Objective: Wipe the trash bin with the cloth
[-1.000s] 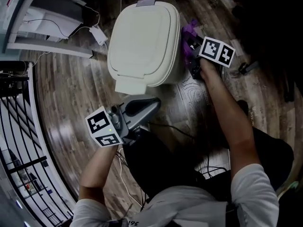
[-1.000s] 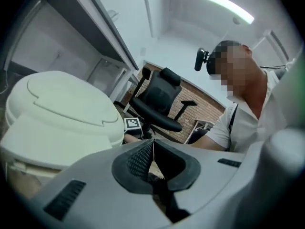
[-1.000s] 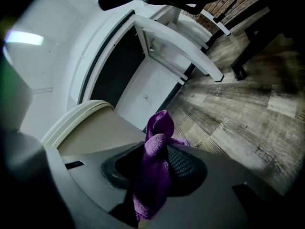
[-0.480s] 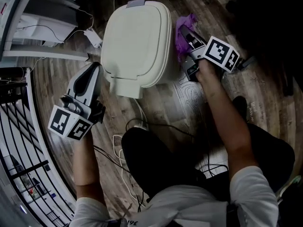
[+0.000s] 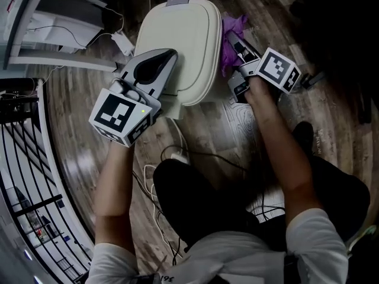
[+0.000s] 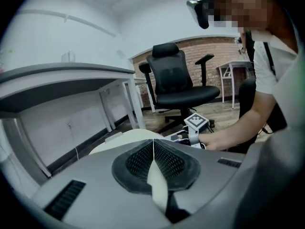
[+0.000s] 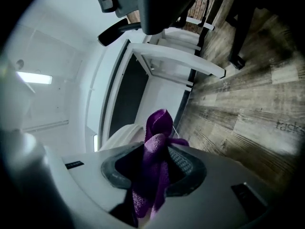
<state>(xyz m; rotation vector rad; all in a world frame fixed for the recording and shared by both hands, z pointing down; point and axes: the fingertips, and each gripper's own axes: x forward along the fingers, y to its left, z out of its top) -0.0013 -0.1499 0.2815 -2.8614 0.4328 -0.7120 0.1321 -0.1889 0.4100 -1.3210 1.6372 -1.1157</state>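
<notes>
Purple cloth [image 7: 154, 173] within right tool [image 7: 157, 150] (snug)

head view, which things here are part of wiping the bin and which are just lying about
Part of the job:
trash bin
purple cloth
right gripper, shut on the cloth
left gripper, shut, empty

Just lying about:
white power adapter
floor cables
office chair
desk

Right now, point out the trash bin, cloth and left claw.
trash bin [image 5: 185, 43], head view, lid centre.
cloth [image 7: 159, 123], right gripper view, its upper fold.
left claw [image 6: 153, 144], left gripper view, where tips meet.
</notes>
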